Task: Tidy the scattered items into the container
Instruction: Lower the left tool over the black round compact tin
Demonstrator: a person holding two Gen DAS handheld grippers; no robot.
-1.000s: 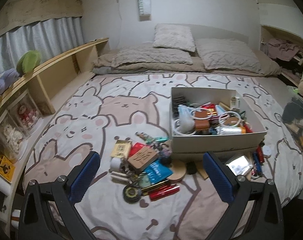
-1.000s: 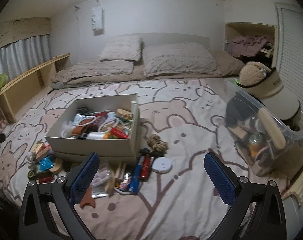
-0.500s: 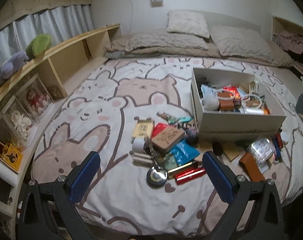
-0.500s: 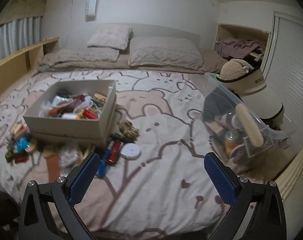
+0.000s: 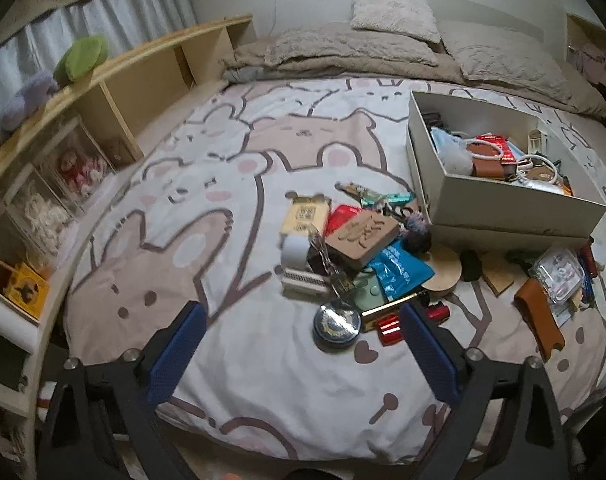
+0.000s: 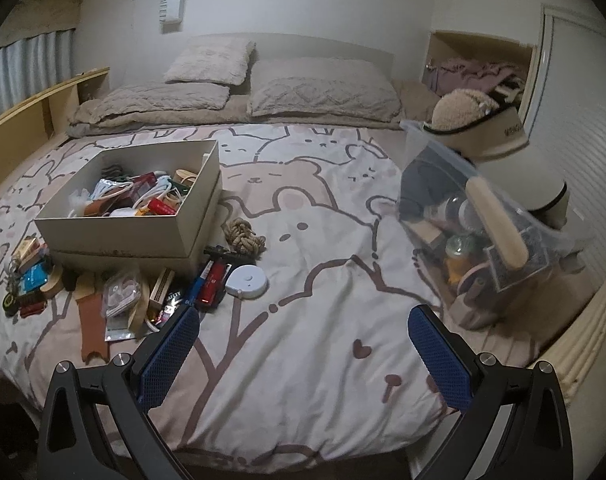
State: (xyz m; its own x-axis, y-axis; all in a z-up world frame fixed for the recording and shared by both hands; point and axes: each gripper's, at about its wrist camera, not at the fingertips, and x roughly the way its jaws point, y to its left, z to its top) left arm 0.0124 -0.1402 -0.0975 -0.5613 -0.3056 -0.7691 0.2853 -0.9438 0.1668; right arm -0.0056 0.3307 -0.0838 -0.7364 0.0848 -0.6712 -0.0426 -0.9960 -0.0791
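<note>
Two hand-held grippers [image 5: 301,344] [image 6: 303,350] gape above scattered clutter [image 5: 343,248] beside box [image 5: 515,208].

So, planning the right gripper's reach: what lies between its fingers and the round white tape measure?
Right wrist view: only bare bedsheet lies between the right gripper and the round white tape measure; the clutter sits further left.

Dim, even indoor light; soft shadows. Strong fisheye bending, dark vignette at corners. Slight motion blur, left view softer, colours muted.
</note>
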